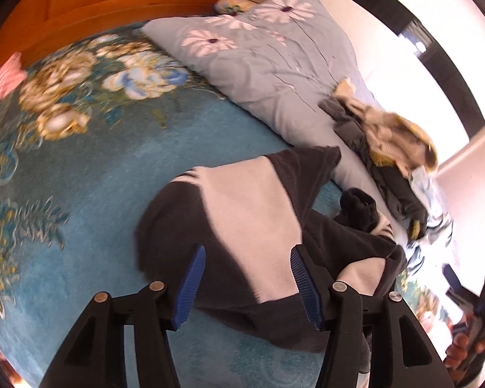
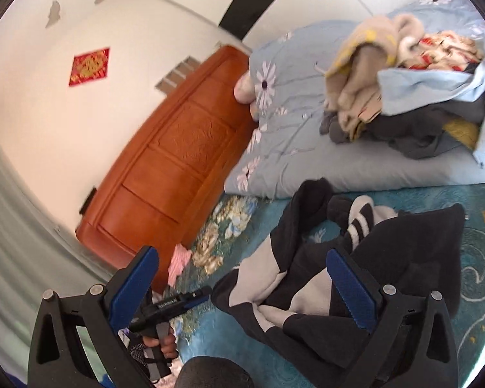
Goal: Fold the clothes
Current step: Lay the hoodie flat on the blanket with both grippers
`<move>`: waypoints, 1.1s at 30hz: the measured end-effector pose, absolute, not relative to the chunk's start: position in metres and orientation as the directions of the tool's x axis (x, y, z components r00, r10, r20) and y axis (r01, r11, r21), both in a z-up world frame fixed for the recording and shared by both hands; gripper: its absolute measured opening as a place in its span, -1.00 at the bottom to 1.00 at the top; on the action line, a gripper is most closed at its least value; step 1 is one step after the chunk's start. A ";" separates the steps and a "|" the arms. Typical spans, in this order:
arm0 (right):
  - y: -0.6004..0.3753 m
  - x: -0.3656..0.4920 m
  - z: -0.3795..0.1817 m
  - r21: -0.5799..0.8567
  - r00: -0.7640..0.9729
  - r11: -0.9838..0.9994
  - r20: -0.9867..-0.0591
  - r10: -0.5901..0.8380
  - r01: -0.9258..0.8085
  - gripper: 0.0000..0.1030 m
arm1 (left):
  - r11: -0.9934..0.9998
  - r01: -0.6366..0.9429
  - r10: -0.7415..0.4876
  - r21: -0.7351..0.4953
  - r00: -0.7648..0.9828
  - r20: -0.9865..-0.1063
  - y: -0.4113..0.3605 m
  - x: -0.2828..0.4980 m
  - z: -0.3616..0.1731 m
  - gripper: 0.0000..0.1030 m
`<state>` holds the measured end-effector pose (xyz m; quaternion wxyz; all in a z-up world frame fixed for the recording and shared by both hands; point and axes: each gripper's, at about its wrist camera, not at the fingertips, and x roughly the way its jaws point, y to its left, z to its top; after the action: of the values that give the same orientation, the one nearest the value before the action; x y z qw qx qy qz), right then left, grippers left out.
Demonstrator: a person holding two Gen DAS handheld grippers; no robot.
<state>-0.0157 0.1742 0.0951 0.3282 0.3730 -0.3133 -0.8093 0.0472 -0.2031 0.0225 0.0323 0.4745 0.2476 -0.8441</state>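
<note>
The left gripper (image 1: 247, 278) hovers low over the black-and-white garment (image 1: 252, 226), its blue-padded fingers (image 1: 190, 287) spread wide apart with nothing pinched between them; cloth shows in the gap beneath. The right gripper (image 2: 242, 287) is raised over the same garment (image 2: 355, 284) and tilted, its jaws likewise spread wide and clamped on nothing. In the right wrist view the person's left hand (image 2: 160, 344) wraps the handle of the other tool, down beside the garment's near edge.

The garment lies rumpled on the teal floral bedspread (image 1: 80, 194), just short of the grey-blue daisy-print quilt (image 1: 274, 64). In the left wrist view its long axis runs from the gripper up toward the quilt, one black corner reaching the quilt's edge. A striped black-and-white cuff (image 2: 360, 223) sits bunched at the end nearer the quilt.

On the quilt rests a pile of other clothes (image 2: 404, 90), beige, pale blue and dark grey. Beyond the quilt stands the orange wooden headboard (image 2: 177, 161).
</note>
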 end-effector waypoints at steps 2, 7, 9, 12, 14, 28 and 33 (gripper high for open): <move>0.157 -0.032 0.084 0.692 -0.476 -0.673 -0.514 -0.714 0.262 1.00 | -0.904 0.259 0.164 -0.340 -0.522 -0.837 -0.187 0.035 0.021 0.19; 0.117 -0.073 0.063 0.427 -0.439 -0.876 -0.758 -0.482 0.225 1.00 | -0.933 0.245 0.128 -0.265 -0.462 -0.878 -0.149 0.010 0.006 0.20; 0.101 -0.089 0.055 0.298 -0.440 -0.917 -0.809 -0.391 0.266 1.00 | -0.943 0.254 0.090 -0.217 -0.434 -0.897 -0.136 0.003 -0.004 0.20; 0.078 -0.112 0.043 0.116 -0.434 -0.936 -0.863 -0.260 0.331 1.00 | -0.952 0.278 0.012 -0.125 -0.375 -0.927 -0.122 -0.007 -0.015 0.20; 0.070 -0.124 0.032 0.049 -0.421 -0.932 -0.883 -0.209 0.358 1.00 | -0.955 0.286 -0.023 -0.085 -0.356 -0.934 -0.117 -0.012 -0.018 0.20; 0.065 -0.160 -0.036 -0.305 -0.347 -0.889 -0.920 0.183 0.341 0.99 | -0.875 0.408 -0.361 0.261 -0.189 -0.913 -0.115 -0.002 -0.027 0.45; 0.107 -0.151 -0.041 -0.220 -0.285 -0.941 -0.948 0.144 0.256 0.99 | -0.798 0.573 -0.336 0.189 -0.162 -0.928 -0.143 0.012 -0.022 0.52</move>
<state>-0.1510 0.1074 -0.0409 0.0358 0.5970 0.1676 -0.7837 0.0125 -0.1433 -0.0218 0.3008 0.5733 0.1032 -0.7551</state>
